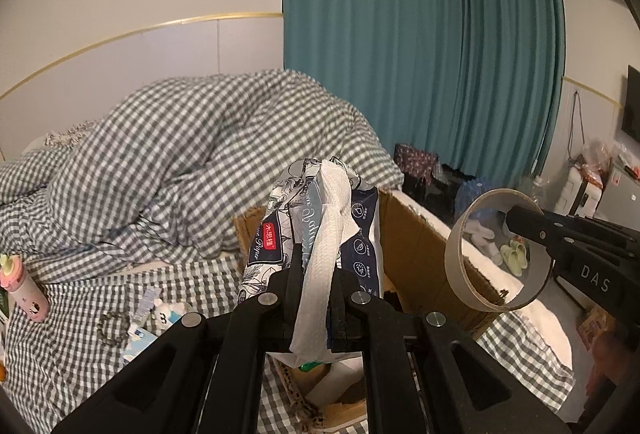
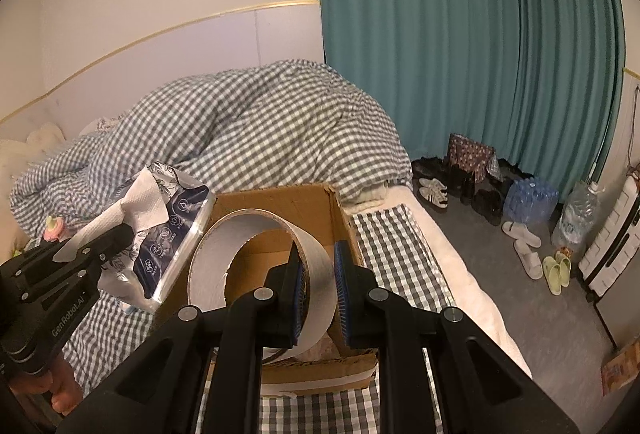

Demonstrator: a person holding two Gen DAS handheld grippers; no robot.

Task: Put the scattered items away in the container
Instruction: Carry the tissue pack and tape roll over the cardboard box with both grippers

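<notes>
Cardboard box (image 2: 280,202) sat on the checked bed (image 2: 400,254) — right gripper (image 2: 316,266) clamped the tape roll (image 2: 256,246) above it; at nine o'clock, left gripper (image 1: 316,274) pinched the tissue pack (image 1: 320,218).

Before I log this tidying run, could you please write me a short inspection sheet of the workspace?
Surface: bed with checked sheet, rumpled duvet behind.
Job's things: cardboard box open; tissue pack and tape roll held above it.
Clutter: pink bottle, bead bracelet, small toy on the sheet.
Grippers: left gripper shut on the tissue pack; right gripper shut on the tape roll.
Cables: nothing seen.
Surroundings: teal curtain, shoes and water bottles on the floor.
</notes>
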